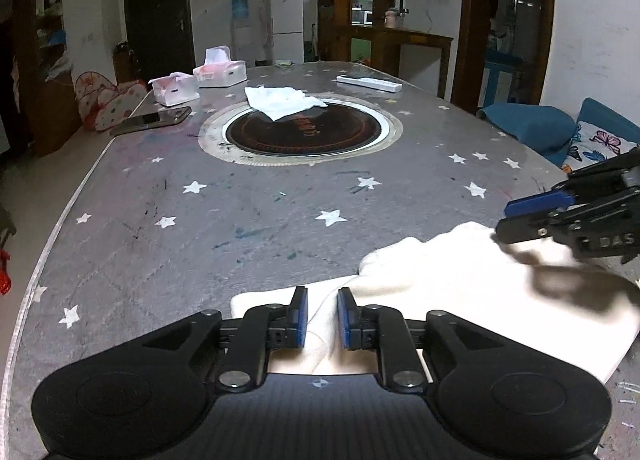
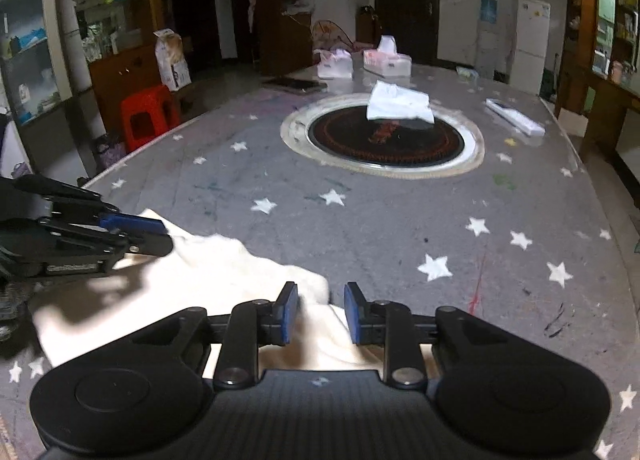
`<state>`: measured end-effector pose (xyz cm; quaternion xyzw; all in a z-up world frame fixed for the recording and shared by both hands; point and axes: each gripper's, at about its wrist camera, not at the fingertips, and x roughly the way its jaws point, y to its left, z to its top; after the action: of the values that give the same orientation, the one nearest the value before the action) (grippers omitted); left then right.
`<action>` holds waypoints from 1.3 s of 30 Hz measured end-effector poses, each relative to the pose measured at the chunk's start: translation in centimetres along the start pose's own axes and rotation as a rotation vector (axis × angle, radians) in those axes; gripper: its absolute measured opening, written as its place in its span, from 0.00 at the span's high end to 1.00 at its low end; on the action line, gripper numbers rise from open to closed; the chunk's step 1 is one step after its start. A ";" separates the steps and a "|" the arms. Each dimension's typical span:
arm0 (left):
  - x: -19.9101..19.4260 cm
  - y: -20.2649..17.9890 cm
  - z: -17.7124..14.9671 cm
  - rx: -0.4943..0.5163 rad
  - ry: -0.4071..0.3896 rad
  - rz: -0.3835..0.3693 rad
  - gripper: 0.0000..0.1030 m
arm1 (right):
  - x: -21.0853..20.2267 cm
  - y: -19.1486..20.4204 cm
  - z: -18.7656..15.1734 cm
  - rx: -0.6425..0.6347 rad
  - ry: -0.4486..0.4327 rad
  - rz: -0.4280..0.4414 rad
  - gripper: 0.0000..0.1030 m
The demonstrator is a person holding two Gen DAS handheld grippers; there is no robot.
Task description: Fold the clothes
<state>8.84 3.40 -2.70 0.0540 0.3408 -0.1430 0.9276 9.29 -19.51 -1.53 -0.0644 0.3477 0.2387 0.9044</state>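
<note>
A cream-white garment [image 1: 460, 284] lies bunched on the near part of the grey star-patterned table [image 1: 240, 212]; it also shows in the right wrist view [image 2: 208, 268]. My left gripper [image 1: 322, 318] is open, its blue pads on either side of a ridge of the cloth. My right gripper [image 2: 321, 312] is open over the garment's other end, cloth between its pads. Each gripper shows in the other's view: the right one [image 1: 520, 216] and the left one [image 2: 148, 232]. A second folded white garment [image 1: 284, 100] lies on the round black hotplate [image 1: 300, 132] mid-table.
Two tissue boxes [image 1: 220, 70], a phone [image 1: 156, 120] and a white remote [image 1: 368, 83] lie at the far side. A blue cushioned seat [image 1: 560, 128] stands right of the table, a red stool [image 2: 148, 114] to its left.
</note>
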 end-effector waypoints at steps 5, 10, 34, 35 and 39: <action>0.2 -0.2 0.3 -0.001 0.014 0.010 0.82 | -0.5 1.9 0.3 -0.025 0.011 0.080 0.77; 0.2 -0.2 0.4 -0.010 0.025 0.013 0.80 | 1.1 3.5 0.5 -0.033 0.040 0.114 0.77; -1.9 -1.2 0.3 -0.034 0.000 0.033 0.56 | 3.7 4.2 0.5 0.014 0.043 0.044 0.78; -2.1 -1.2 0.3 -0.034 -0.003 0.033 0.56 | 3.7 4.2 0.5 0.016 0.042 0.041 0.78; -2.8 -1.5 0.1 -0.040 -0.009 0.035 0.56 | 3.7 4.1 0.6 0.024 0.041 0.037 0.78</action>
<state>6.43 2.56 -0.82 0.0408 0.3385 -0.1199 0.9324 10.05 -14.33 -3.33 -0.0518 0.3700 0.2498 0.8933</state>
